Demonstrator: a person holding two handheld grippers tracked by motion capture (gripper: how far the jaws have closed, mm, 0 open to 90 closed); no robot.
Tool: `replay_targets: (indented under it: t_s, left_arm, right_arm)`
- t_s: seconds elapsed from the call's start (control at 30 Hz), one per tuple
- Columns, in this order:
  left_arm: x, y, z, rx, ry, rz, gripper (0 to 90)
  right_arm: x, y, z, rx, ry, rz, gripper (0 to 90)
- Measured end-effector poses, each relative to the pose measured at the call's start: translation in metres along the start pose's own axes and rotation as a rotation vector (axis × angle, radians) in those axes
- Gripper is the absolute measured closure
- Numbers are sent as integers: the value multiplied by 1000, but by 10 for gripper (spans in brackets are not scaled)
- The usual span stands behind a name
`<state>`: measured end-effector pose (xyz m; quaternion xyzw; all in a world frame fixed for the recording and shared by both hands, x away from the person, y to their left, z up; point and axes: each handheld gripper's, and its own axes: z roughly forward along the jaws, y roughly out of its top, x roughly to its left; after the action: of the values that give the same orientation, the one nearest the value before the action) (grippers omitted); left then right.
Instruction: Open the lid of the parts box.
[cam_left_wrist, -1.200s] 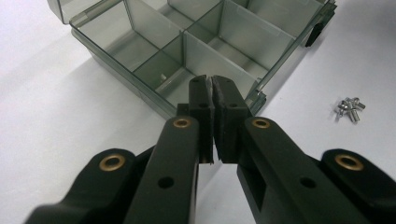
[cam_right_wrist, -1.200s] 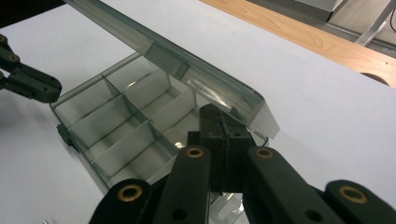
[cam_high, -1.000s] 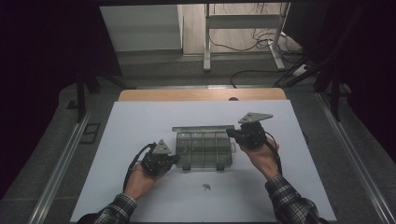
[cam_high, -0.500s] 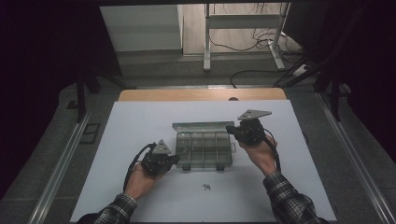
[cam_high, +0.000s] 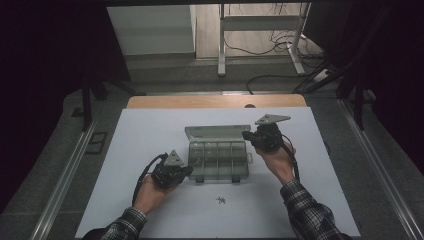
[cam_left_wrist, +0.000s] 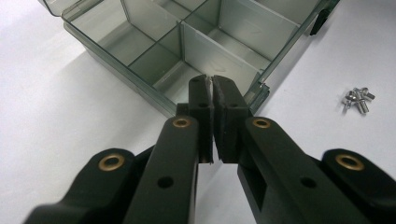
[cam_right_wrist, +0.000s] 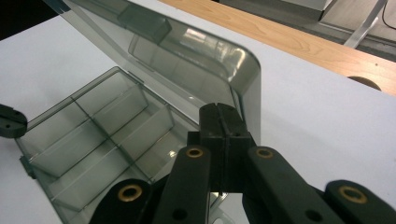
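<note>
Clear compartment box (cam_high: 218, 159) near the middle of the white table (cam_high: 150, 132), long axis running left to right, lid (cam_high: 216, 131) swung up and back on the far side. Compartments appear empty in the gripper views. Small cluster of screws (cam_high: 221, 200) on the bare table just near of the box, closer to the person, roughly midway between the two hands but slightly nearer the left one.

Left gripper (cam_high: 185, 171) at the box's near-left corner, jaws clenched with nothing between them; in the left gripper view the tips (cam_left_wrist: 213, 91) press against or sit just at the box wall (cam_left_wrist: 140, 81), the screws (cam_left_wrist: 357, 98) lying off to the right and ahead. Right gripper (cam_high: 248, 136) at the box's far-right corner, jaws likewise clenched and empty, tips (cam_right_wrist: 223, 122) just beside the raised lid's edge (cam_right_wrist: 247, 88); contact with the lid hard to confirm.

Likely next: fetching the screws, so a short swing toward the near side for either hand. Plenty of open table near, left and right of the box; far edge of the white sheet meets a wooden strip (cam_high: 215, 101).
</note>
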<state>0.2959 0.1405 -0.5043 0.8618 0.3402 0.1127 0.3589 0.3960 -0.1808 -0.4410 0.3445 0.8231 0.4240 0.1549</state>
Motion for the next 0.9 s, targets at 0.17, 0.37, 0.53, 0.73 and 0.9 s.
replay_targets:
  t_s: [0.17,0.37,0.53,0.73,0.9]
  left_arm:
    - [0,0,0,1,-3,0,871]
    - [1,0,0,1,-6,-3,871]
    - [1,0,0,1,-8,-2,871]
    - [1,0,0,2,-9,-2,872]
    - [1,0,0,3,-9,1,872]
  right_arm:
    - [-4,1,4,-1,-3,9,890]
    - [-6,2,10,-1,-14,15,890]
    - [-9,2,14,4,-19,21,890]
    - [-13,2,19,6,-22,26,890]
    - [-15,2,23,9,-26,32,890]
